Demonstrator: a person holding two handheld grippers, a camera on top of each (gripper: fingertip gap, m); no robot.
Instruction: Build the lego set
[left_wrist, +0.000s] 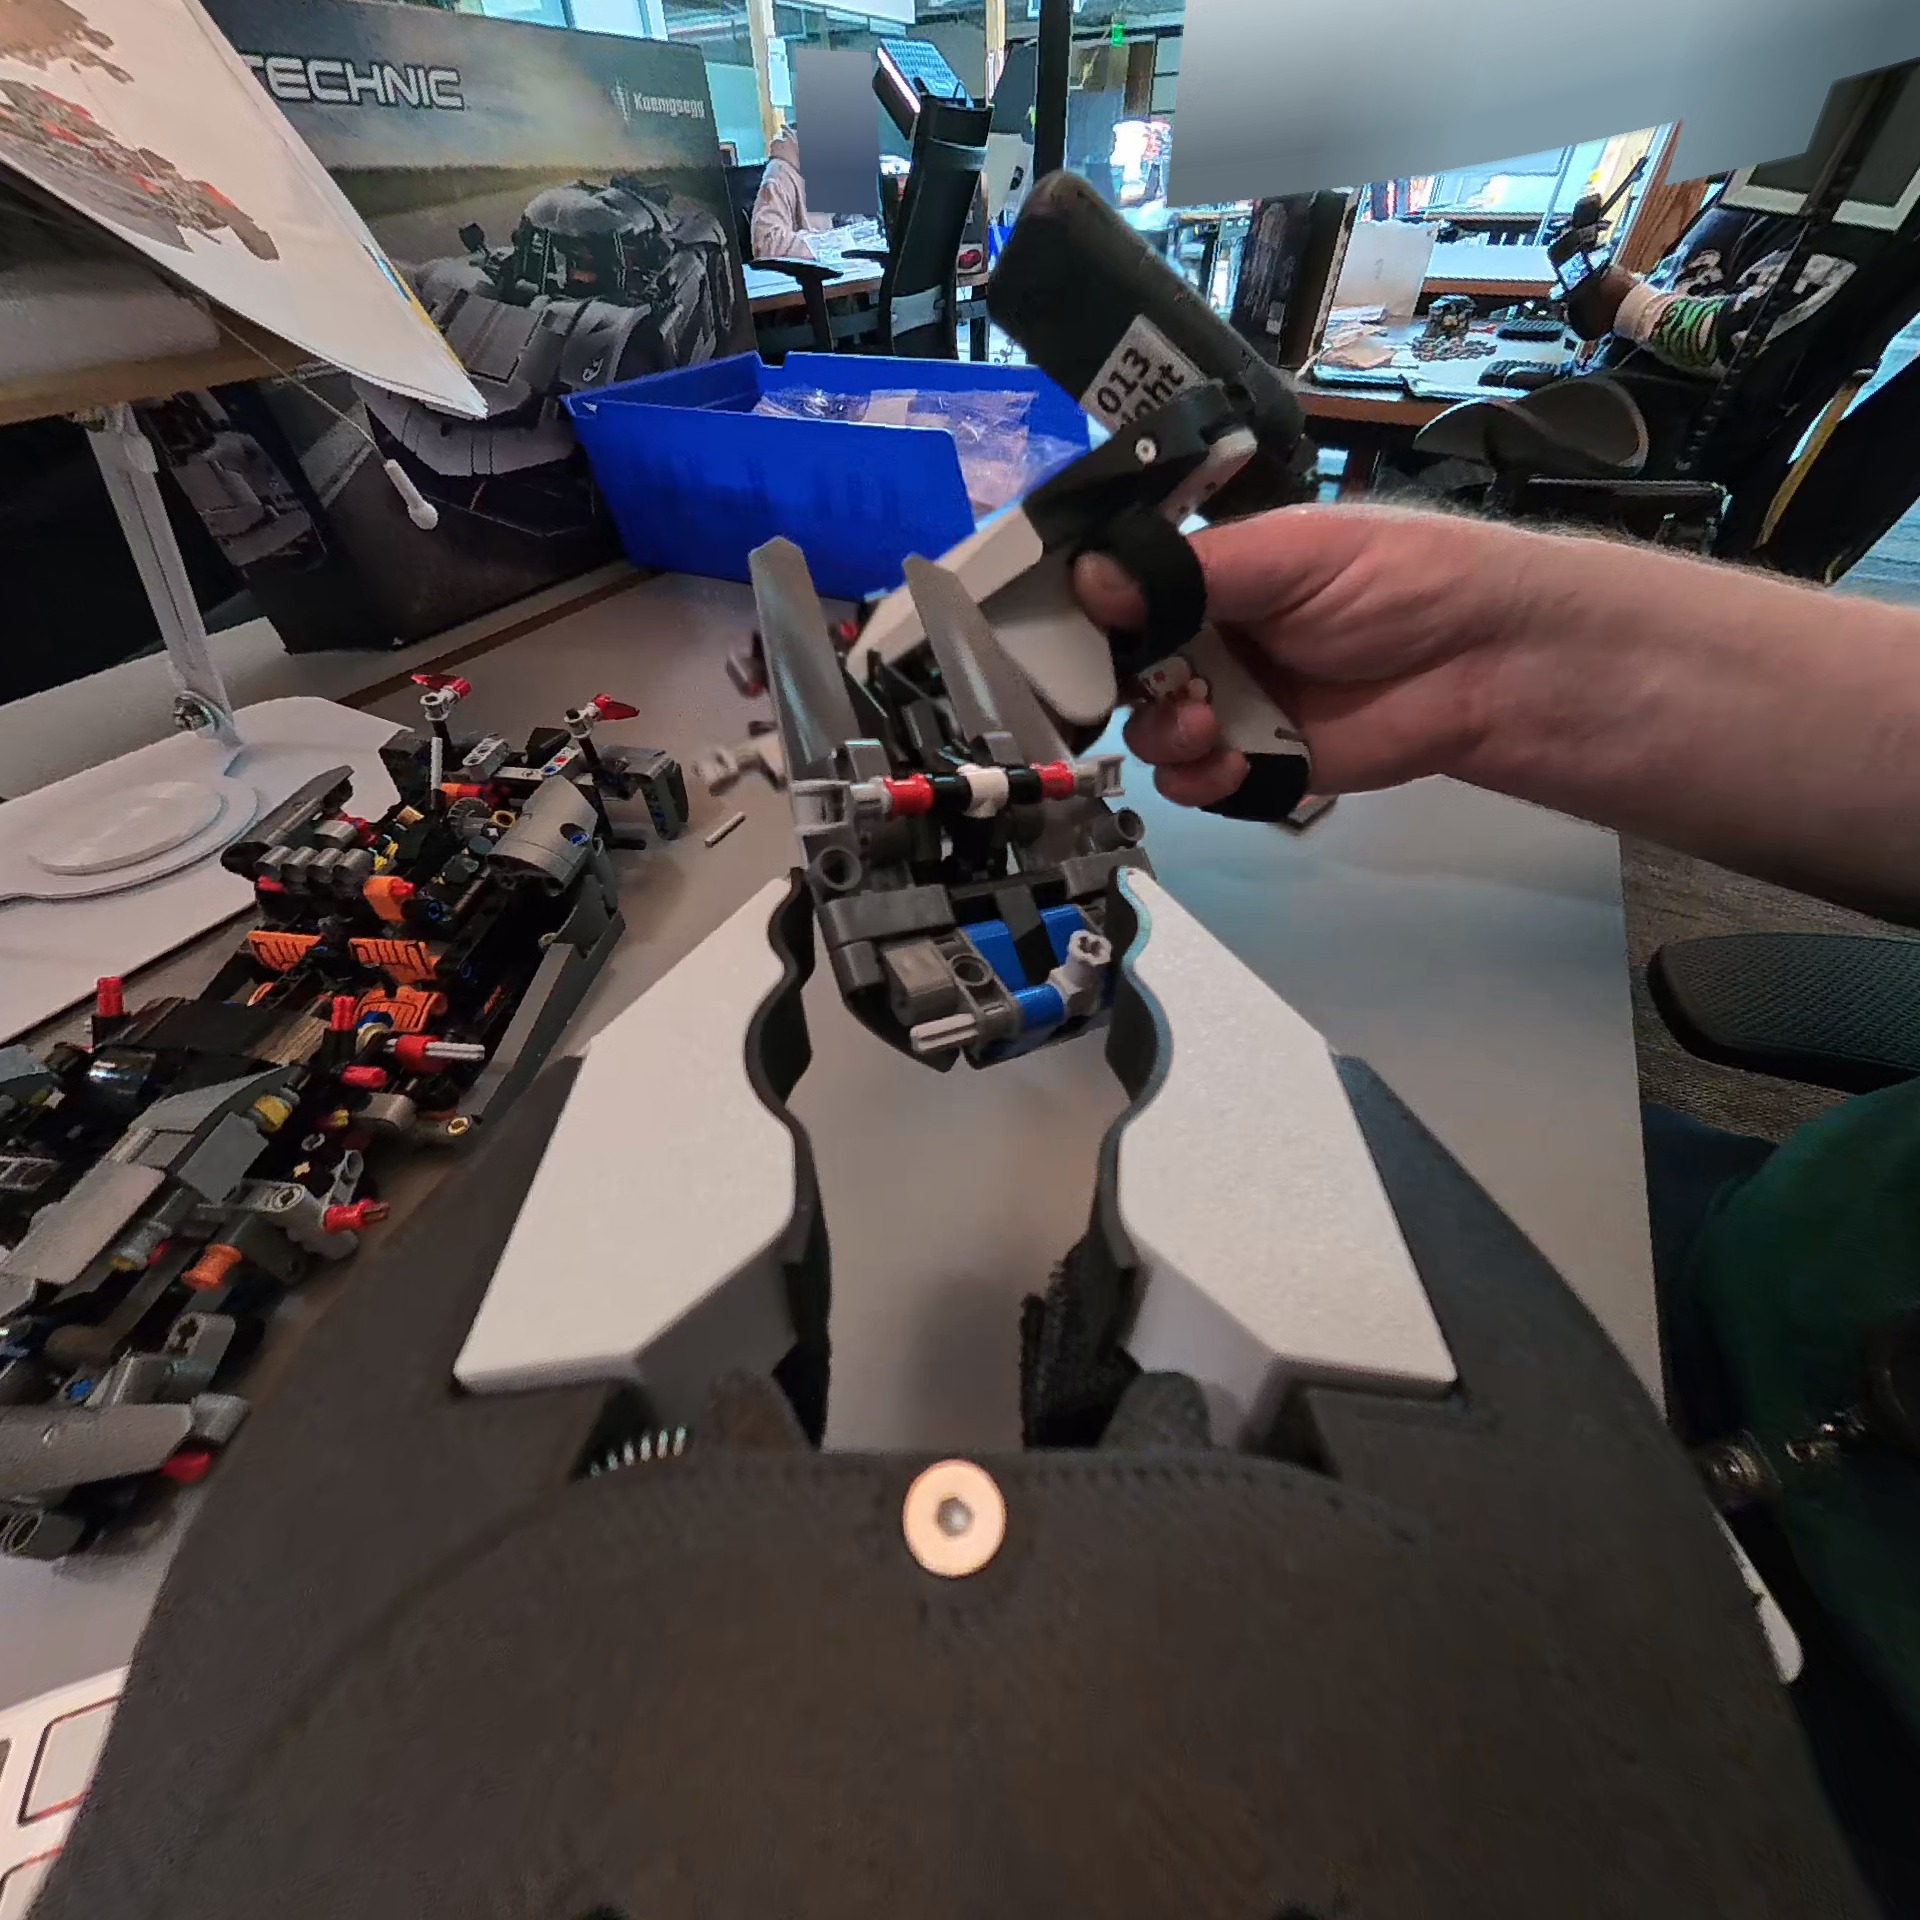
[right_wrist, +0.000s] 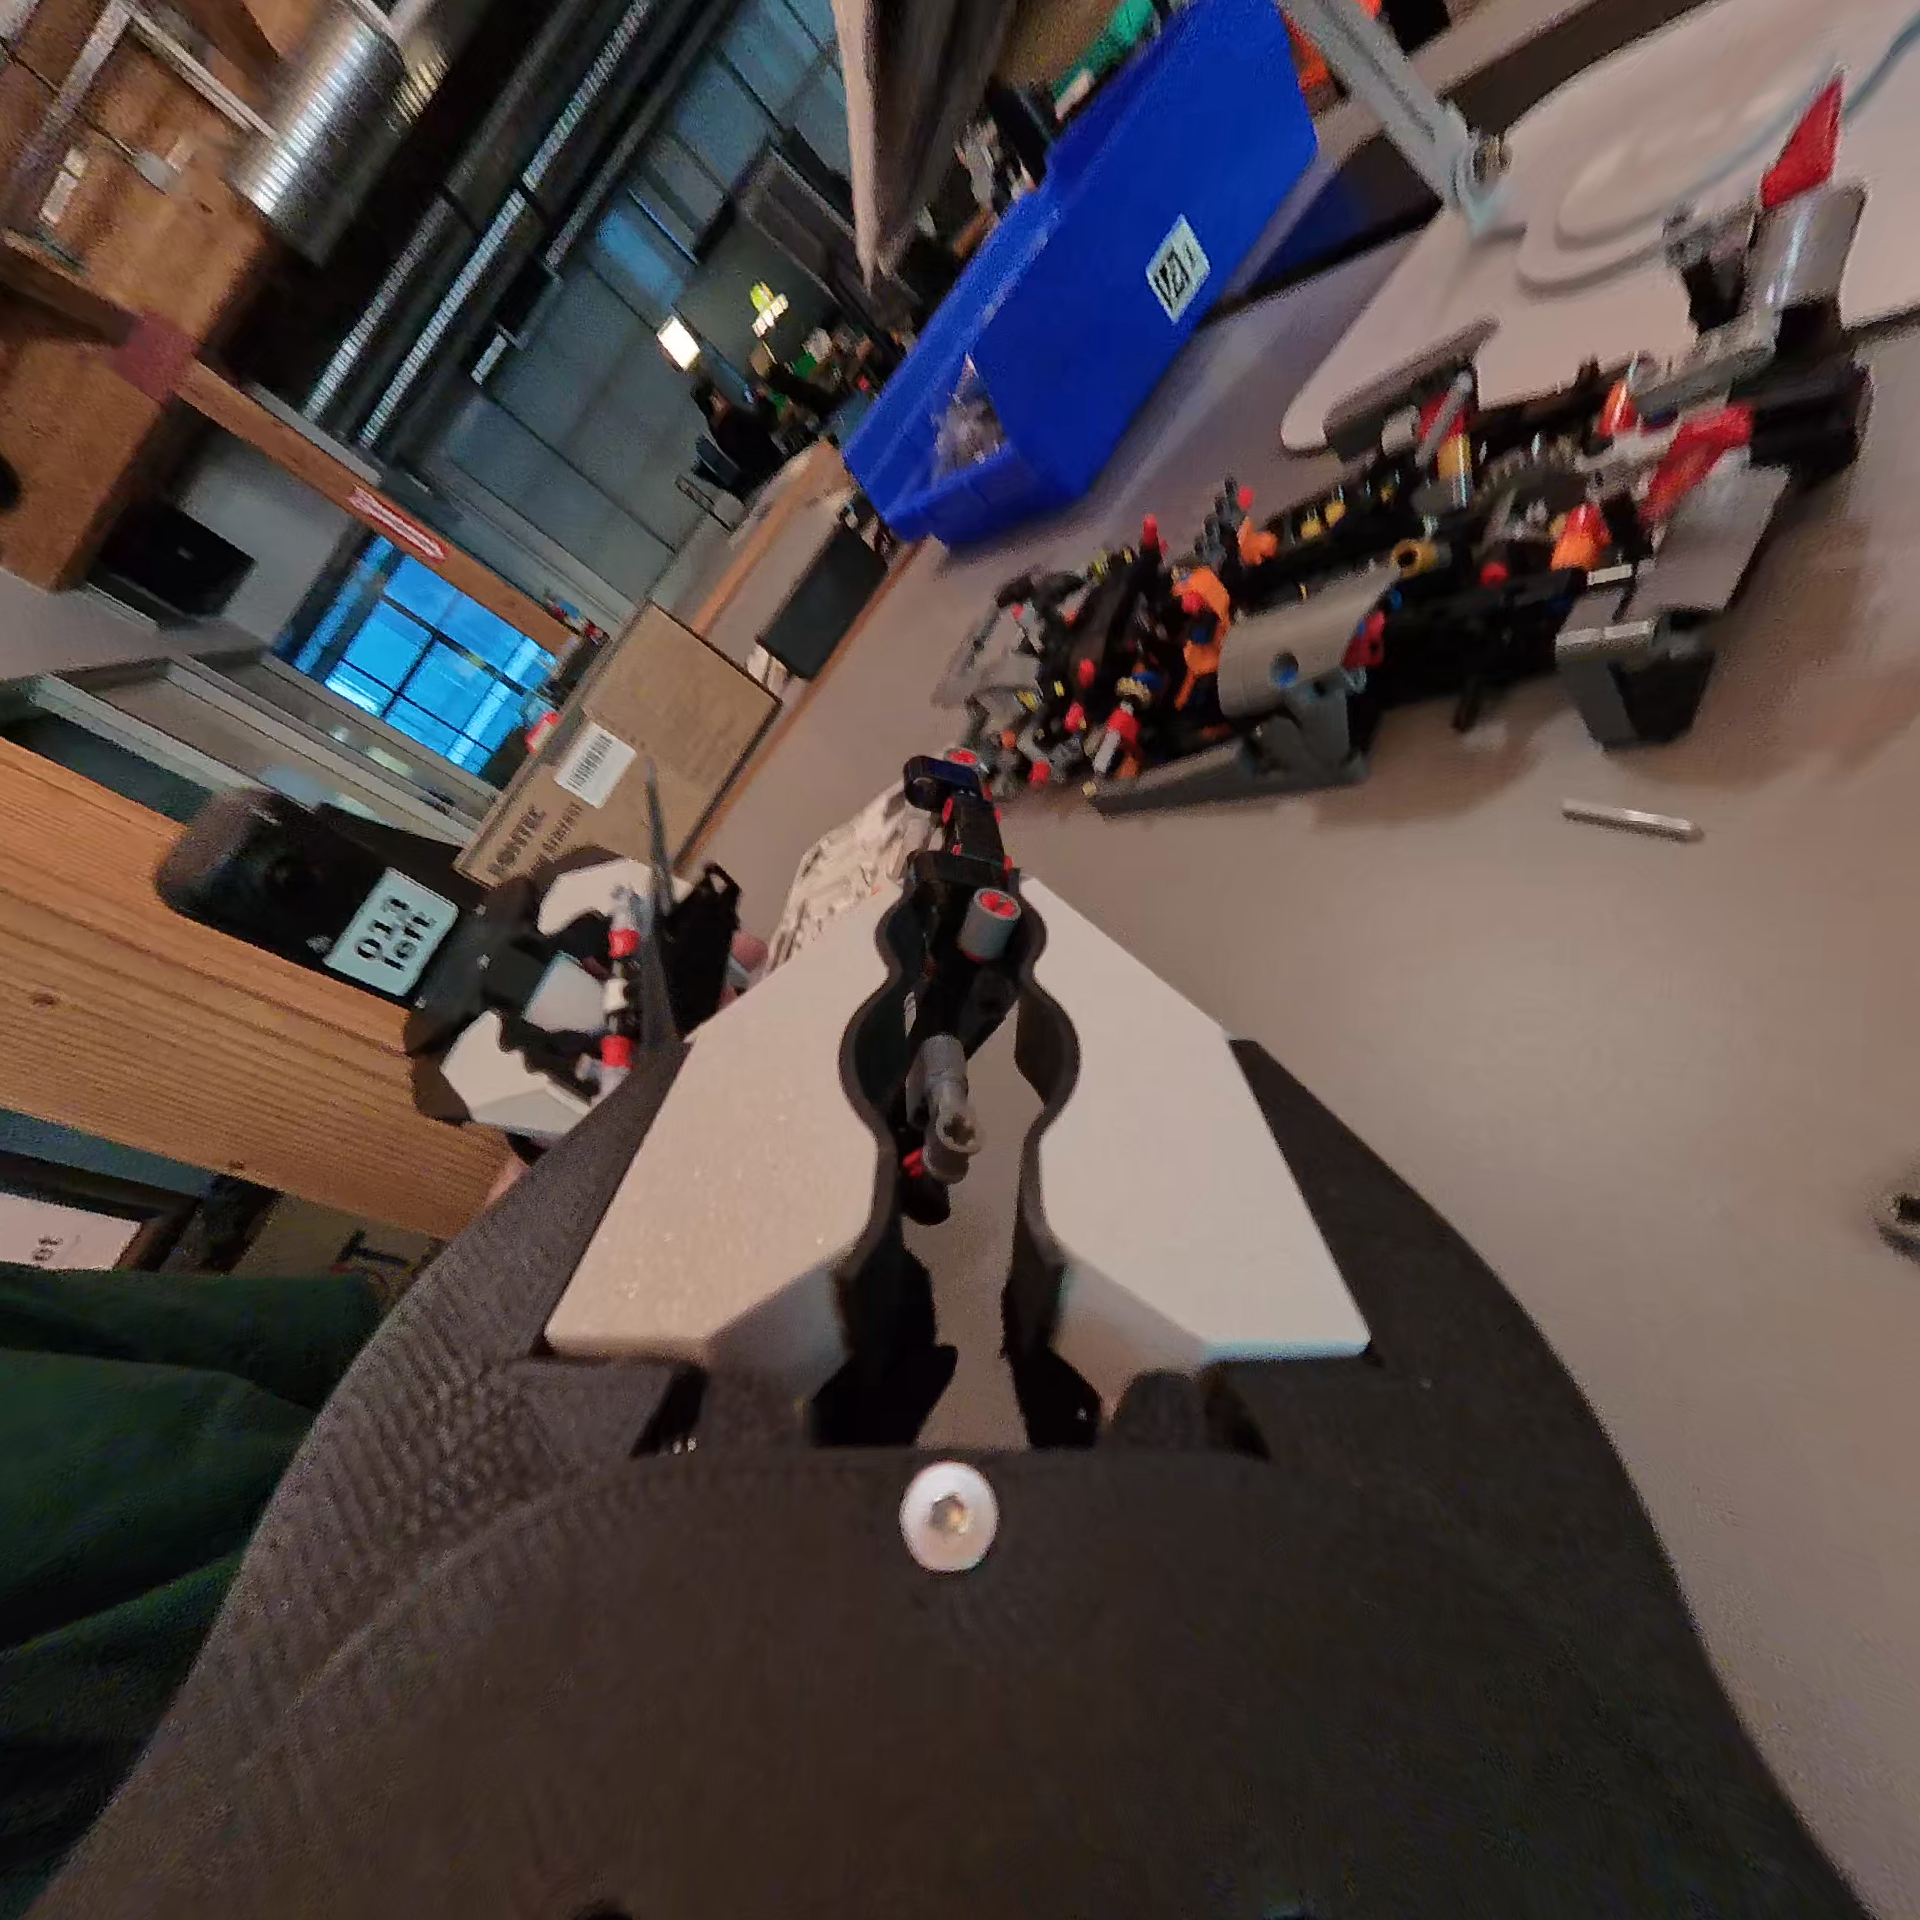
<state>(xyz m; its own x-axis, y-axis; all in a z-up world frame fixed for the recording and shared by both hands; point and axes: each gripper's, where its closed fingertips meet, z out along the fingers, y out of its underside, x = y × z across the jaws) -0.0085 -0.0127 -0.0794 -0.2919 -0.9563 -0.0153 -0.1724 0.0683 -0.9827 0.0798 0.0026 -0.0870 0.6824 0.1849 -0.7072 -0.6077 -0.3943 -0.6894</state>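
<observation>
My left gripper (left_wrist: 961, 925) is shut on a grey, black and blue lego sub-assembly (left_wrist: 966, 966) with a red and white axle across it, held above the table. My right gripper (left_wrist: 894, 675), held by a hand (left_wrist: 1351, 644), reaches the sub-assembly's far upper end between two long grey panels. In the right wrist view, my right gripper (right_wrist: 956, 914) is shut on a slim black piece with red pins (right_wrist: 951, 997). I cannot tell whether that piece is joined to the sub-assembly. The left gripper (right_wrist: 582, 997) shows to the left there.
A large part-built car chassis (left_wrist: 343, 987) (right_wrist: 1403, 623) lies on the grey table (left_wrist: 1351, 935) at the left. A blue bin (left_wrist: 769, 468) holding bags, the set's box (left_wrist: 499, 260) and a booklet on a stand (left_wrist: 208, 187) are behind. A loose grey axle (left_wrist: 724, 828) lies nearby. The left gripper's tips are roughly 10 centimetres from the right gripper's.
</observation>
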